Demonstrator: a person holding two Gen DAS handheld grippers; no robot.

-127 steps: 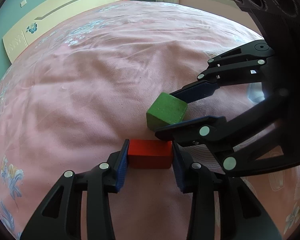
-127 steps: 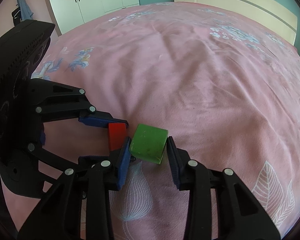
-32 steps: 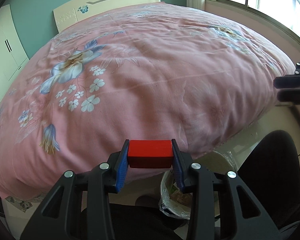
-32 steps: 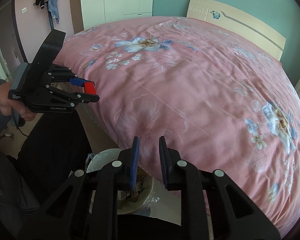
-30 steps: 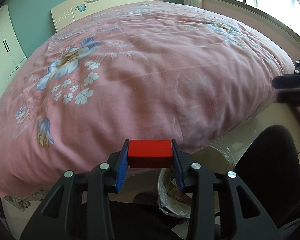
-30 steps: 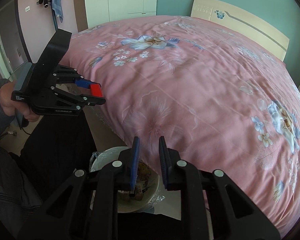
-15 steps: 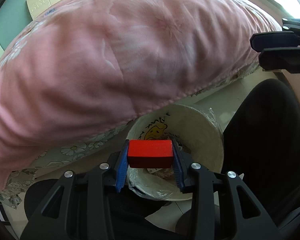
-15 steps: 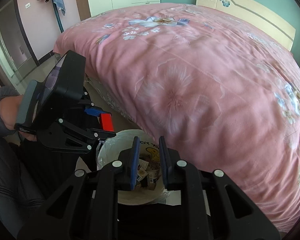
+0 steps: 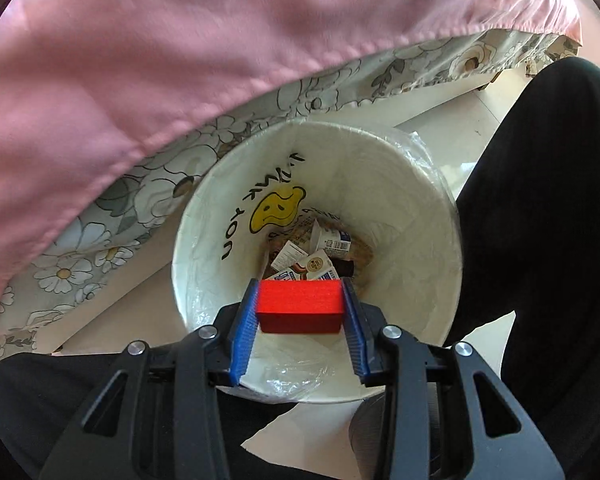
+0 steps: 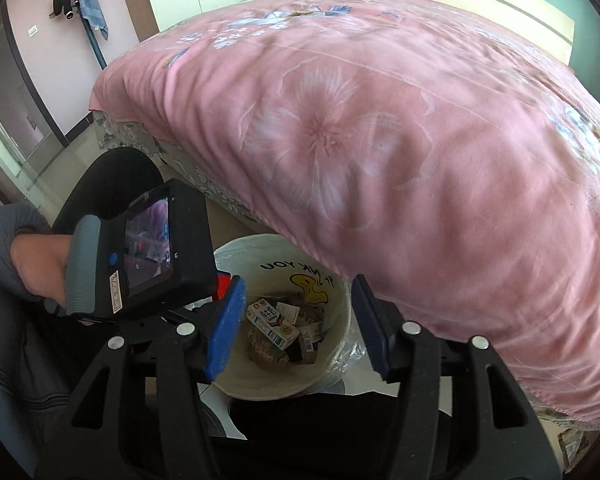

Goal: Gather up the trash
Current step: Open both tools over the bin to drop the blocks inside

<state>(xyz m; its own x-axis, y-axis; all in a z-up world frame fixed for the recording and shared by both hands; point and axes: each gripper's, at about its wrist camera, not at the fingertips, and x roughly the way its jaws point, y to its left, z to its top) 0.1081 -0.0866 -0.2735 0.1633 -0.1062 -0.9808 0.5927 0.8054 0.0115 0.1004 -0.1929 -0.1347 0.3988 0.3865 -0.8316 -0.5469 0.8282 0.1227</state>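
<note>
A pink bedspread (image 10: 380, 140) with pale flower prints fills the far and right part of the right wrist view and hangs over a grey floral bed skirt (image 9: 112, 216), which shows along the bed's edge in the left wrist view. On the pale floor beside the bed stands a white trash bin (image 9: 416, 216) lined with a clear plastic bag; a yellow cartoon face and black lettering mark its inner wall. The person's dark-clothed legs (image 9: 540, 208) flank the bin on the near side and to the right in the left wrist view. In the bottom of the bin lie small cartons and wrappers (image 9: 320, 256), mixed together. The left gripper (image 9: 300, 312) points steeply down into the mouth of the bin, its blue pads (image 9: 246, 328) clamped on the two ends of a red block (image 9: 300, 306), which hangs above the litter inside the rim. In the right wrist view a hand (image 10: 36, 264) in a grey sleeve holds that gripper's handle at the left, with the red block just visible at the bin's left rim. The right gripper (image 10: 296, 324) hangs above the bin's near side, its jaws opening with nothing between them.
</note>
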